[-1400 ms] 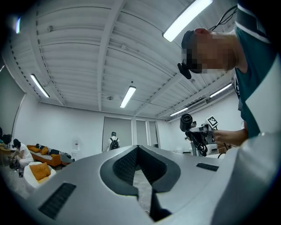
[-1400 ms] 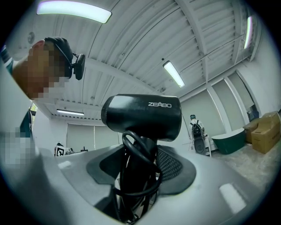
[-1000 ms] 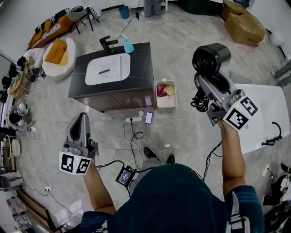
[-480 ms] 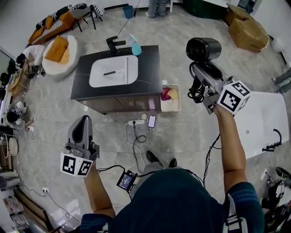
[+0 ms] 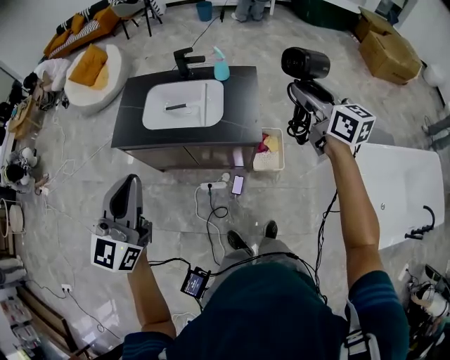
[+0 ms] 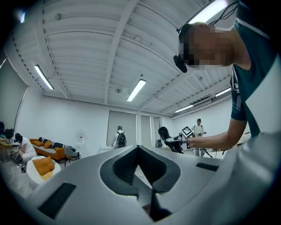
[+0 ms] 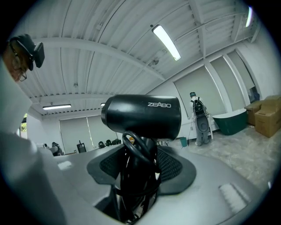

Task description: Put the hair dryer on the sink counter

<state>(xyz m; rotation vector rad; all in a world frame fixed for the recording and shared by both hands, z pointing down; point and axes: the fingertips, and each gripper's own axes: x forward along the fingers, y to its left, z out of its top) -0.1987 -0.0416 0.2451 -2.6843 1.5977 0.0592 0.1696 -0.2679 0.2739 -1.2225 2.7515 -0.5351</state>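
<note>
Nearing the dark sink worktop (image 5: 239, 105) compared with a second ago, the right hand-held gripper (image 5: 304, 88), arm outstretched, clamps the black plastic hair dryer (image 5: 305, 63) in the air beside it; the left hand-held gripper (image 5: 125, 200) is closed, empty.

hair dryer (image 7: 142, 116) handle hidden behind coiled cord (image 7: 138, 176), person (image 5: 252, 8) cropped at top edge, probably standing

Holds right gripper (image 5: 304, 90) out level, right of counter (image 5: 235, 105), clamped on dryer (image 5: 306, 63); left gripper (image 5: 129, 183) before counter, jaws together, empty.
</note>
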